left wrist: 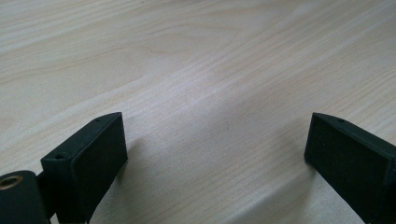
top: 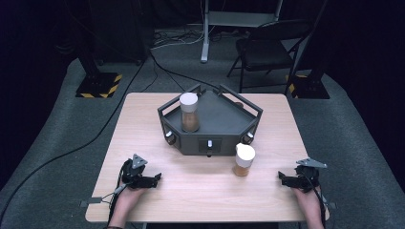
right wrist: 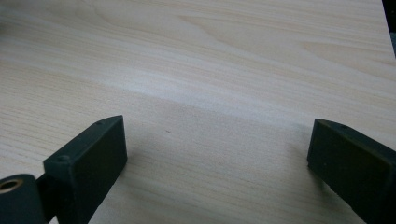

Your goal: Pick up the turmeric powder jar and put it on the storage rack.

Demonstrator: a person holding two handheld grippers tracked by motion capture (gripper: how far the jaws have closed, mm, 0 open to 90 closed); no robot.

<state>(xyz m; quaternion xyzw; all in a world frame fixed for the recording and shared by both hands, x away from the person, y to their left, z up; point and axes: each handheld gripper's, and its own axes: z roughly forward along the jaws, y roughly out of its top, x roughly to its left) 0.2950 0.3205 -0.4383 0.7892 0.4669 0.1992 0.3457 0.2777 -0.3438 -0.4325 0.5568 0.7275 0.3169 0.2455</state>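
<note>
Jars are the business here: two clear jars with white lids and brown contents, neither one between any jaws.

Left gripper [left wrist: 215, 154]: jaws standing wide apart, nothing but bare wood grain between them; it is resting low at the near left of the table [top: 143, 124]. Right gripper [right wrist: 217, 158]: jaws likewise spread, nothing pinched, sitting at the near right corner close to the table's edge (a hand is holding each from below in the high view).

Moving outward. The near jar [top: 244, 160] is standing upright on the tabletop, just in front of the dark tray's right front corner and nearer to the right gripper [top: 286, 179] than to the left gripper [top: 152, 179]. The far jar [top: 189, 112] is standing upright inside the dark angular tray [top: 224, 119], toward its left side, behind the low railing.

Risks, as I am judging them:
- Both jars are looking tall and narrow, so a jaw arriving high, near the lid, is likely to tip one over.
- The near jar is sitting close to the tray's front wall; a sideways push could knock it against the tray.
- Reaching for the far jar means clearing the railing; a low approach is risking a snag on the tray frame.
- Smooth sides may slip in a loose grip.
</note>
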